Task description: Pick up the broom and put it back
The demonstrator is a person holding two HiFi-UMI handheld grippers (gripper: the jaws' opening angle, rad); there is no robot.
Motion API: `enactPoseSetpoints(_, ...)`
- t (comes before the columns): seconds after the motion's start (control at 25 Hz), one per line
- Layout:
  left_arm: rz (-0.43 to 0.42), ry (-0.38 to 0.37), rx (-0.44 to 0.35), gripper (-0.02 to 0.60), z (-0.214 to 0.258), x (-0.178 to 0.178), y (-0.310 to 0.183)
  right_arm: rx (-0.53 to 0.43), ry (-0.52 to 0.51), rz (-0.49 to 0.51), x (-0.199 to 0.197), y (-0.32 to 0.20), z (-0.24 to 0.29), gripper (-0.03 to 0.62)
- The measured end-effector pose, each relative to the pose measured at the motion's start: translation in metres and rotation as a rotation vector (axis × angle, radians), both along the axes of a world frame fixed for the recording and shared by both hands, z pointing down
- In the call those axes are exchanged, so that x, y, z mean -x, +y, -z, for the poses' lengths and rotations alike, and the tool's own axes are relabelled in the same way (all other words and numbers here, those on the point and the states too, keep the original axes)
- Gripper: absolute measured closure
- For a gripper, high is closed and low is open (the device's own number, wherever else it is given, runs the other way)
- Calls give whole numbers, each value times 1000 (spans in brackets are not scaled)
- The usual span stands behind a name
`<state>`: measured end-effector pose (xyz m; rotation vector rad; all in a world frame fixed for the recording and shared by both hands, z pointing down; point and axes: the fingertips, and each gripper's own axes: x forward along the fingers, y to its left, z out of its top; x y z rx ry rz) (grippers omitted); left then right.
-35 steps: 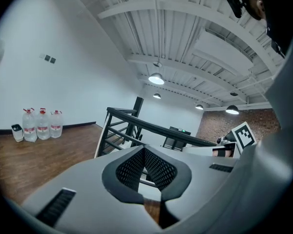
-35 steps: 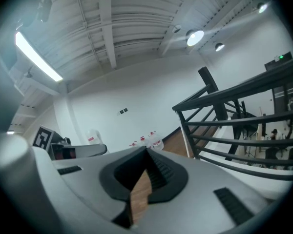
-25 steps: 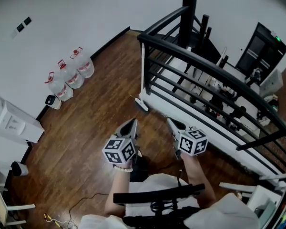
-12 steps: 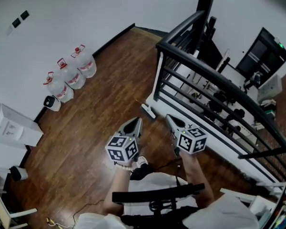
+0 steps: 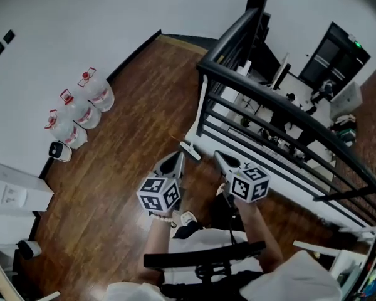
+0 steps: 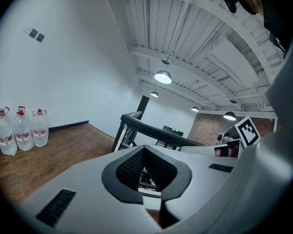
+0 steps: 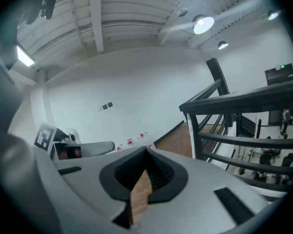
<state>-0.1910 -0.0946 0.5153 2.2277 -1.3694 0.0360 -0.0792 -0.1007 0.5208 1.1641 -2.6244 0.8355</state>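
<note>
Leaning on railing (image 5: 229, 41): broom (image 5: 190, 150) | just beyond left claw (image 5: 177, 160), right claw (image 5: 218, 157)

Wood floor (image 5: 125, 143), white wall (image 5: 81, 17), black railing (image 5: 232, 36)

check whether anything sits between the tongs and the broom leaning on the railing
Nothing visible does. The broom leans on the black railing with its head on the wood floor, just ahead of the left tongs and right tongs. Only bare floor lies between.
</note>
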Motion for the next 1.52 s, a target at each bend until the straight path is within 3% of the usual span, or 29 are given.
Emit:
enactPoseSetpoints(0.56,-37,-130,27,581,-25,-72,-170,-11,-29,83,-48,-152,5,582)
enactPoseSetpoints(0.96,-40,-238,90,570,-70,-94,-258,17,-29,87,-77,-210,-6,583)
enactPoseSetpoints(1.04,-41,-270,103,493,-85,-92,-278,19,-30,71,-78,-217,-7,583)
enactPoseSetpoints(1.16,-40,-324,110,481,-107,-88,-308,21,-25,43,-82,-221,-12,583)
enactPoseSetpoints(1.24,-44,-358,120,422,-121,-88,-324,22,-22,19,-87,-223,-13,583)
enactPoseSetpoints(1.52,-71,-430,128,422,-149,-90,-375,27,1,-30,-90,-233,-16,583)
